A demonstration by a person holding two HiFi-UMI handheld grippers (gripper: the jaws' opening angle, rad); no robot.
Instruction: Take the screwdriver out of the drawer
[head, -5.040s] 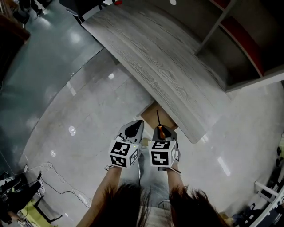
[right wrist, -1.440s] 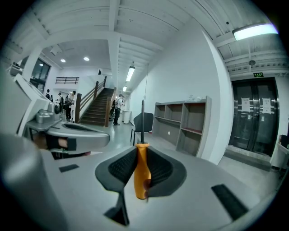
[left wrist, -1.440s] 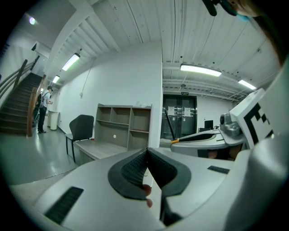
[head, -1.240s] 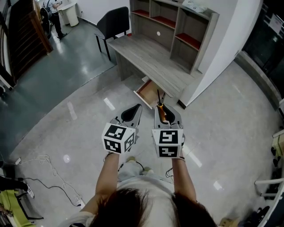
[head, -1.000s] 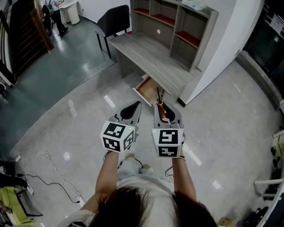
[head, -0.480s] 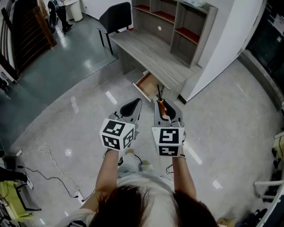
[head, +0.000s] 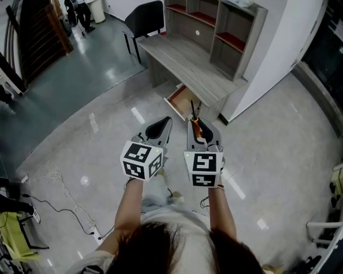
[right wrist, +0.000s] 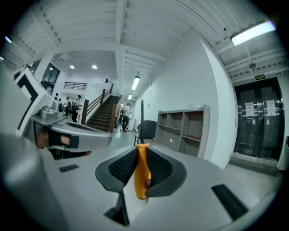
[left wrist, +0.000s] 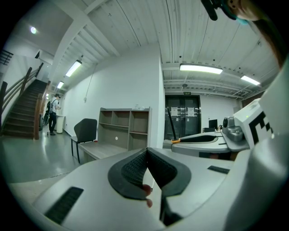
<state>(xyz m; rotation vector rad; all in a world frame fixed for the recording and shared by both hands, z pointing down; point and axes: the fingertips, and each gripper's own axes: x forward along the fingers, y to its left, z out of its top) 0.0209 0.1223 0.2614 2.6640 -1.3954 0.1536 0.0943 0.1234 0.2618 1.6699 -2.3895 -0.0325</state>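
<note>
My right gripper (head: 197,124) (right wrist: 141,159) is shut on a screwdriver (right wrist: 141,170) (head: 197,129) with an orange handle; its dark shaft (head: 192,108) (right wrist: 142,122) points up and forward past the jaw tips. My left gripper (head: 158,127) (left wrist: 147,163) hangs beside it at the same height, shut, with nothing between its black pads. Both are held well above the floor. Ahead, under the grey wooden desk (head: 187,61), the drawer (head: 180,100) stands pulled out, its brown inside showing.
Grey shelving (head: 221,24) stands on the desk's back, against a white wall (head: 273,51). A black chair (head: 143,14) sits at the desk's far end. Glossy light floor (head: 268,160) surrounds me; cables (head: 59,187) lie at the left. People stand near a staircase (right wrist: 101,110).
Five seconds ago I was crouched close over the drawer; since then I have stepped back and risen. Over the last second the view shifted slightly; both grippers keep their pose.
</note>
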